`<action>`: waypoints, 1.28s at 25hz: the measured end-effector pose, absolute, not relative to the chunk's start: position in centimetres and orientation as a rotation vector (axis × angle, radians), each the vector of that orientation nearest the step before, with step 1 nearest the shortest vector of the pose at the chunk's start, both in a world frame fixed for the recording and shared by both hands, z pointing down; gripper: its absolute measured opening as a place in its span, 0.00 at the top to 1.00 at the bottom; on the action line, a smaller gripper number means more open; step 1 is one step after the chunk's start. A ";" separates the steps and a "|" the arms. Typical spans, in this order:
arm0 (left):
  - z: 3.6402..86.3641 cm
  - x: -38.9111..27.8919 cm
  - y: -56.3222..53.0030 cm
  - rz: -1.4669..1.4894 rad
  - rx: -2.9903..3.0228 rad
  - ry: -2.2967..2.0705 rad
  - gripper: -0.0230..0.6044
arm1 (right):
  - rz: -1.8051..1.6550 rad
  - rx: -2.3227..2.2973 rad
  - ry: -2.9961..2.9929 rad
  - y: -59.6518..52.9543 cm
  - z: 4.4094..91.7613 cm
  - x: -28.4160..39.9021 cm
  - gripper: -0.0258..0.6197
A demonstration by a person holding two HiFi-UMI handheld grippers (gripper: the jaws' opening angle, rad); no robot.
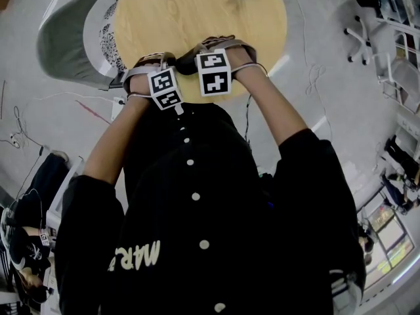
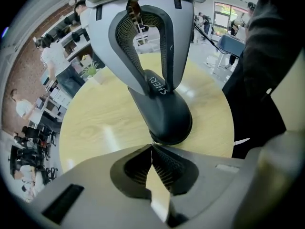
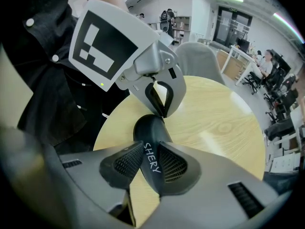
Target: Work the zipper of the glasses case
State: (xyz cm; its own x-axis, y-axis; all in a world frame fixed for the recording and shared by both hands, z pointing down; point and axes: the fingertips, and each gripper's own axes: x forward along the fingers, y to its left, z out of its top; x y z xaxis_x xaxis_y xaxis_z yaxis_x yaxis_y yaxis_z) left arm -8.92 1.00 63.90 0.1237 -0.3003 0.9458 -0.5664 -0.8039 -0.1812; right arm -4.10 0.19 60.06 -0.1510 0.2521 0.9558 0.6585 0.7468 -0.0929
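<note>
Fingers point(image 3: 125, 163) of the right gripper point(image 3: 150, 152) are clamping the glasses case point(image 3: 148, 127) between them, while left gripper point(image 2: 152, 150) fingers point(image 2: 167, 168), closed tight, are apparently pinching the zipper pull point(image 2: 152, 146) at their tips; case is showing no gap, so zipper travel seems mostly outstanding.

Black shirt point(image 1: 223, 176), white buttons point(image 1: 195, 196), white lettering point(image 1: 138, 254)

Bright, even; fisheye distort. at edges

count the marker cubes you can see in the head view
2. One marker cube sits on the left gripper, the other on the right gripper, side by side over the table's near edge. None appears hidden.
</note>
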 end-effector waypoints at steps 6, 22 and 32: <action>63.7 -8.8 0.7 1.872 2.247 -0.771 0.96 | -0.435 -0.725 -1.732 0.4 60.0 -4.0 0.81; 63.1 -9.2 1.4 1.966 2.282 -0.674 0.78 | -0.425 -0.517 -1.812 0.0 59.1 -4.2 0.80; 53.9 -9.2 0.3 1.476 2.502 -1.046 0.95 | -0.213 0.119 -2.179 -3.2 51.4 -2.5 0.87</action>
State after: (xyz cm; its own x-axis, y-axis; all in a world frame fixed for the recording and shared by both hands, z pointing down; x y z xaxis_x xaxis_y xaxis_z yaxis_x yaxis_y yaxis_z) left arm -9.16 0.34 53.94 0.3137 -0.5224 0.7929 -0.5744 -0.7693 -0.2796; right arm -2.50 -3.15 51.44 -0.5780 -0.1643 0.7994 -0.0063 0.9804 0.1969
